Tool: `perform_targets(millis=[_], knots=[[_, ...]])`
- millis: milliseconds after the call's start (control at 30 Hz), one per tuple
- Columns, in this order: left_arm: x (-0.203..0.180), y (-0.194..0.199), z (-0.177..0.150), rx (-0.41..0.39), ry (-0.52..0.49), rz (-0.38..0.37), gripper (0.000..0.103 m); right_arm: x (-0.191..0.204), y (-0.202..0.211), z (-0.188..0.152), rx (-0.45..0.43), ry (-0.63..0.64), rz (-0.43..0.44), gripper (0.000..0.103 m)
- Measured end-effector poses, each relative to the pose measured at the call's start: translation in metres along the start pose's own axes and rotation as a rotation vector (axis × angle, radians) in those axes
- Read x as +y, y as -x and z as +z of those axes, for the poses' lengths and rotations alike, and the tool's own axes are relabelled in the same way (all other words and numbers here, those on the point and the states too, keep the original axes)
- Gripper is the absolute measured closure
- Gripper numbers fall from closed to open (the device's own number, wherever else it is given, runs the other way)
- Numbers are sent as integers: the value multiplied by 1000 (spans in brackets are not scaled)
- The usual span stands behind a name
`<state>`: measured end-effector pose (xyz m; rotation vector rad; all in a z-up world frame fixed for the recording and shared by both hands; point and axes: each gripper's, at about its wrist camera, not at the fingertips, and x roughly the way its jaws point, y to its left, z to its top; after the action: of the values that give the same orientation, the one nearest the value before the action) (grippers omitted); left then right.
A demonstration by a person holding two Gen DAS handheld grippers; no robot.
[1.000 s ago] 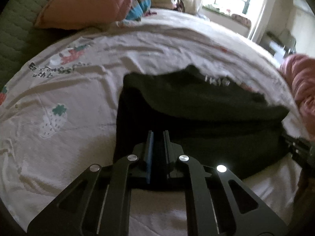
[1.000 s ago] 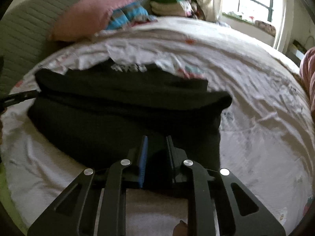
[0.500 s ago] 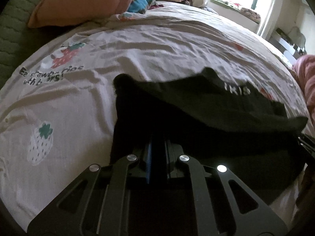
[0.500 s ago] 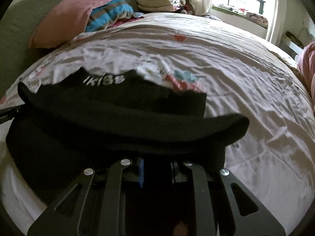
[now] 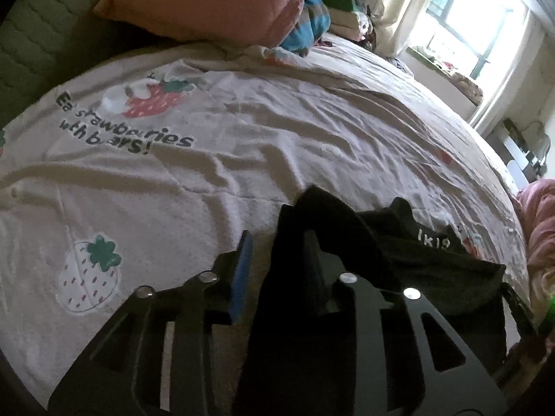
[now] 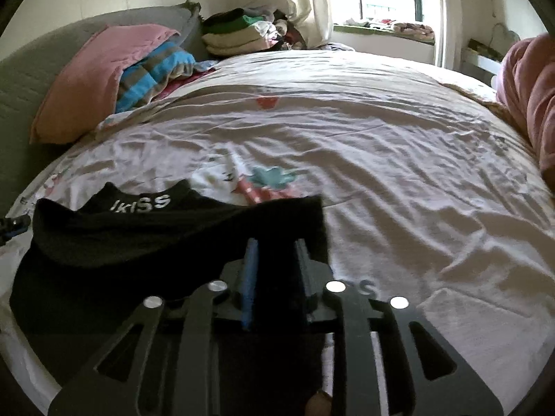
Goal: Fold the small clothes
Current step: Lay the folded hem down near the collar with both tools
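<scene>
Both fingers just opening off the black garment [image 6: 145,242]; pink pillow [image 5: 215,0] beyond.

Left tongs [image 5: 277,242] parted, black garment [image 5: 409,263] draped between, on strawberry-print sheet [image 5: 242,131].

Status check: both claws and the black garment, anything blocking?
Left claw just opened, black garment draped on one finger, unclamped. Right claw just opened, cloth loose between fingers. Garment folded over on the bedsheet. Nothing blocking.
</scene>
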<state>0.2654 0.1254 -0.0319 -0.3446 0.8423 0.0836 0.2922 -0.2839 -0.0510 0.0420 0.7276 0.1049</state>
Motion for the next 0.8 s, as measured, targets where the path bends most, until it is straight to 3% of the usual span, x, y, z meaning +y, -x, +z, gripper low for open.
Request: perform_targets(millis=[67,133,200,367,400,433,467,500,533,567,800], knots=[[-2,-5,-1,15,-10,-7,74,-5,-1,-1,7,5,-3,66],[-4,-14,-2,48,-12,-16,64,-10,-4,-2,27,-8,15,63],[-6,-25,-3,75,-23,1,62,-13,-8,-3,40,-23,26,58],[-15,-44,-7,122,-74,-32,53,-19,-17,-4,60,-58,69,60],[-18,-47,-9,129,-95,-37,56,-19,-19,-4,64,-64,79,71],[-20,-49,-10,130,-102,-36,68,-20,-20,-4,66,-68,84,78],[-20,-49,-11,129,-103,-33,73,-20,-21,-4,66,-67,93,90],[-19,-48,-12,119,-96,-28,81,-20,-20,-5,61,-66,95,95],[-18,-44,-12,103,-83,-35,91,-19,-17,-5,53,-63,95,95],[-16,-40,-11,88,-74,-43,93,-18,-12,-3,37,-60,96,96],[-8,3,5,-82,-45,-52,100,-19,16,9,-96,-89,128,96]])
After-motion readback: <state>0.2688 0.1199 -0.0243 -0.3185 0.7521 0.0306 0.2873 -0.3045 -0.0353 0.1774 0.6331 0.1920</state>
